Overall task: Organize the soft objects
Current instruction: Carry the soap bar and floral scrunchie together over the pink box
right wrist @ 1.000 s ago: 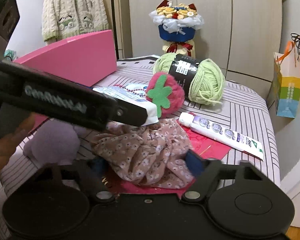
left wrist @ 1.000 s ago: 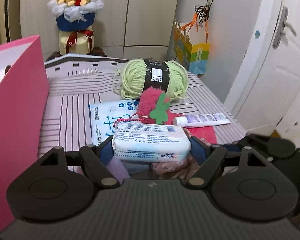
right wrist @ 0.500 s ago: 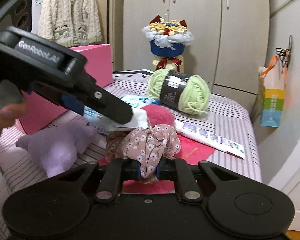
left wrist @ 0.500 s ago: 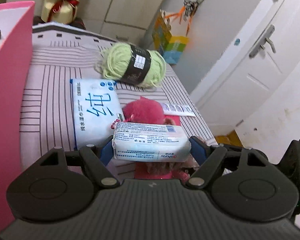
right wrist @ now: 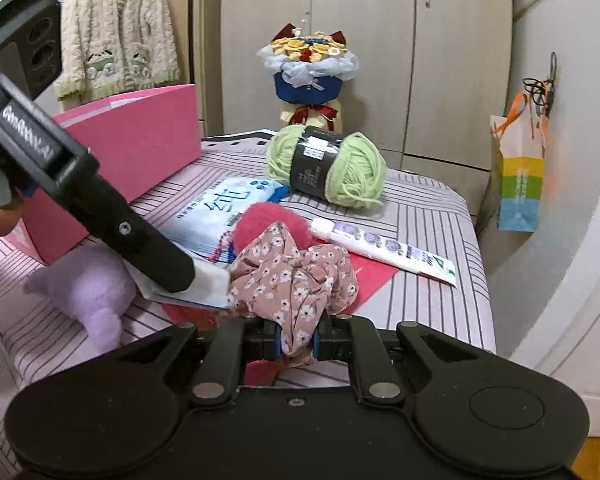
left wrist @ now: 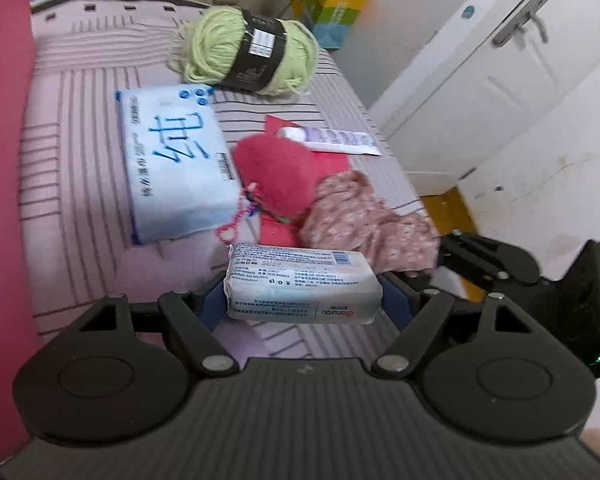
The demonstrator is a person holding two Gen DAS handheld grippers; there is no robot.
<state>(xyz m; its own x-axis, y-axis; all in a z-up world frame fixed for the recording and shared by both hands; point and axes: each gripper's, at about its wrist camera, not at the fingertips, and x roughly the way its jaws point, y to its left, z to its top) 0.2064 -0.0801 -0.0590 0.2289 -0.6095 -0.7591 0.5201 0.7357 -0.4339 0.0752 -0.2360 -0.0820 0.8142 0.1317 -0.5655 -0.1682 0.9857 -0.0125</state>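
Holding two soft items at once. My left gripper [left wrist: 304, 300] clamps small tissue pack [left wrist: 304, 286] across its short ends; pack light, squashy, film wrap likely slick, so end grip suits it. My right gripper [right wrist: 296, 344] pinched tight on floral scrunchie [right wrist: 296, 276]; fabric limp, bunches easily, gathered fold is best hold. Scrunchie sits over red card [right wrist: 370, 276], beside pink plush strawberry [left wrist: 276, 176]. Left gripper tilts steeply down over striped bed [left wrist: 80, 208]; right gripper angled gently down. Pink bag [right wrist: 140, 140] stands at left, likely destination.
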